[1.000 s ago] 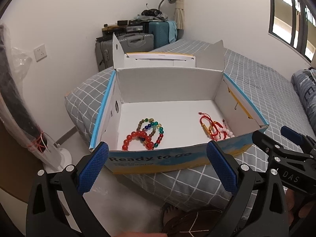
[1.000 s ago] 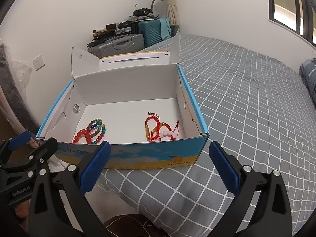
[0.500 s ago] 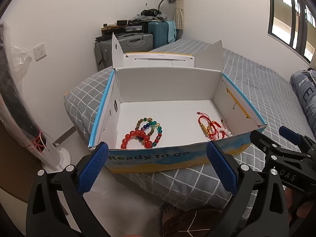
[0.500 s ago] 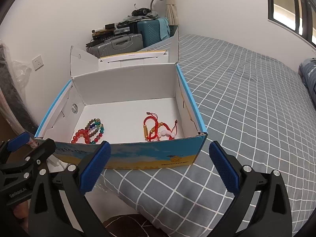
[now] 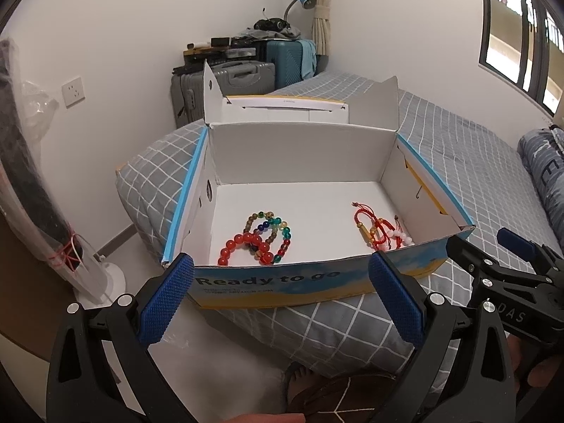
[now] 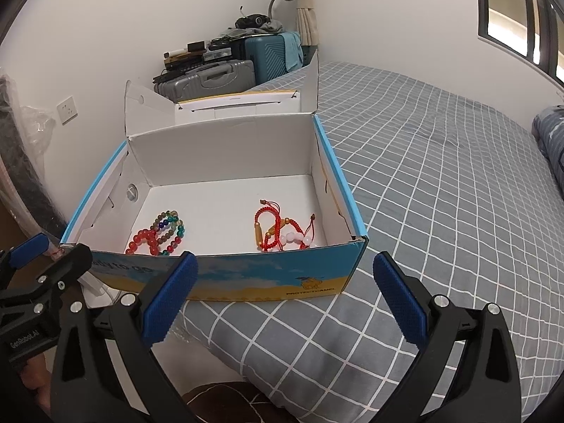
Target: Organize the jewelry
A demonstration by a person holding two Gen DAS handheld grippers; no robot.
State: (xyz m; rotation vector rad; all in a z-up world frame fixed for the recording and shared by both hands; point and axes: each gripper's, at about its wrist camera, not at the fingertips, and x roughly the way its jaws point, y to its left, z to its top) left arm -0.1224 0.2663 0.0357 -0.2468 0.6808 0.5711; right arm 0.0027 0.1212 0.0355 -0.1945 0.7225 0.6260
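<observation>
An open blue and white cardboard box (image 5: 282, 282) (image 6: 246, 275) sits on the corner of a grey checked bed. Inside it, on the left, lie beaded bracelets (image 5: 259, 238) (image 6: 158, 232), red and multicoloured. On the right lie red cord bracelets (image 5: 379, 229) (image 6: 282, 229) with gold and pink beads. My left gripper (image 5: 280, 296) is open and empty, in front of the box's near wall. My right gripper (image 6: 280, 296) is open and empty, also just short of the near wall. Each gripper shows at the edge of the other's view.
The bed (image 6: 440, 194) stretches to the right behind the box. Suitcases (image 5: 243, 77) with clutter and a blue lamp stand at the far wall. A wrapped fan (image 5: 53, 218) stands on the floor at left. A foot in a slipper (image 5: 299, 380) is below.
Both views have drawn back slightly and risen a little. The box and the bracelets have not moved. Both grippers stay open.
</observation>
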